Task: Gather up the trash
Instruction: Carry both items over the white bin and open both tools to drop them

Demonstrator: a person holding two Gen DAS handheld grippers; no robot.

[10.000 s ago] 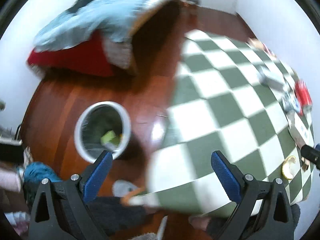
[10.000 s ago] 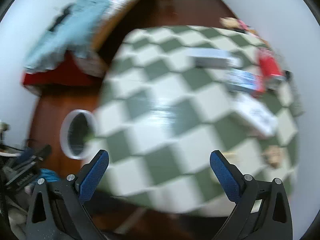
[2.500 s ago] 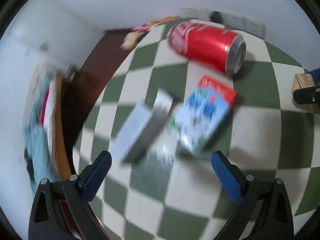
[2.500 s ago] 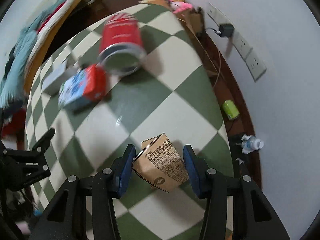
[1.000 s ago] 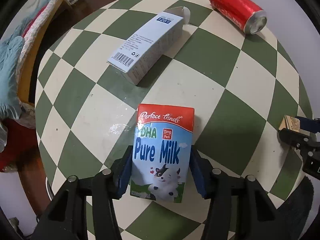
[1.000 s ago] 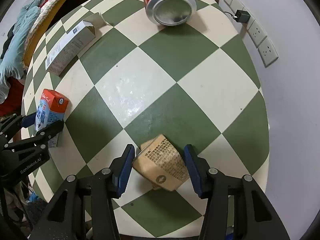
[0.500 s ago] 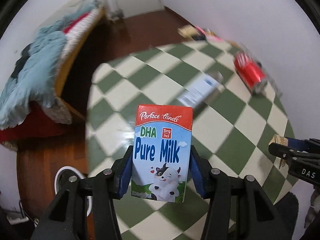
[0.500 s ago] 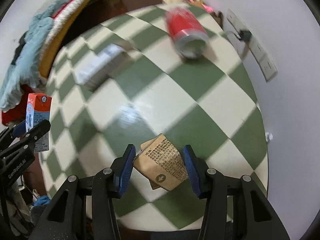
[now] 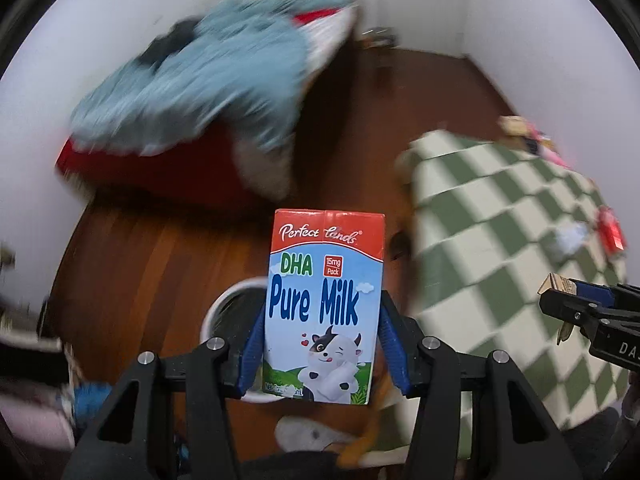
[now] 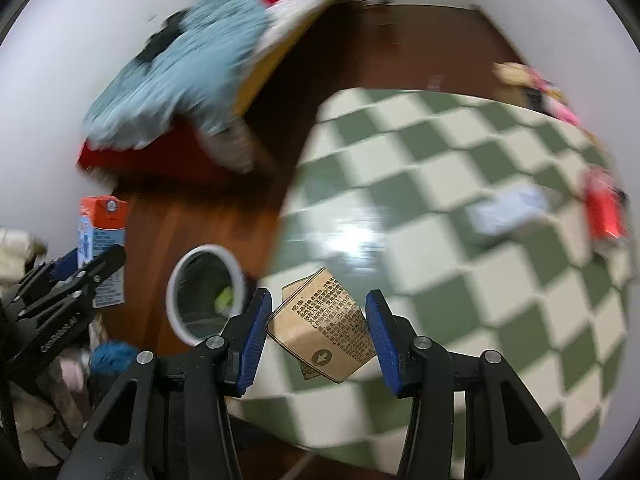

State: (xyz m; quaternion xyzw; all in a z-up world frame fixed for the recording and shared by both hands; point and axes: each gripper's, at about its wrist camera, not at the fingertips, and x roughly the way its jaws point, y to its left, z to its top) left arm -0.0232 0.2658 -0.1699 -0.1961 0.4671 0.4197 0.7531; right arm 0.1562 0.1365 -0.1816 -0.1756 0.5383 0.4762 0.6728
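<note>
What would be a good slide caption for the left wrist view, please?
Left gripper carries a milk carton above the white bin beside the checkered table.

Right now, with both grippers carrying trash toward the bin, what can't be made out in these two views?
- Bin interior, left wrist view: the milk carton covers most of it.
- Bin contents, right wrist view: only a green scrap shows; the rest is dark.
- Can and white box on the table: blurred, labels unreadable.
- Brown carton print: too small to read.
- Items at the table's far edge: blurred.
</note>
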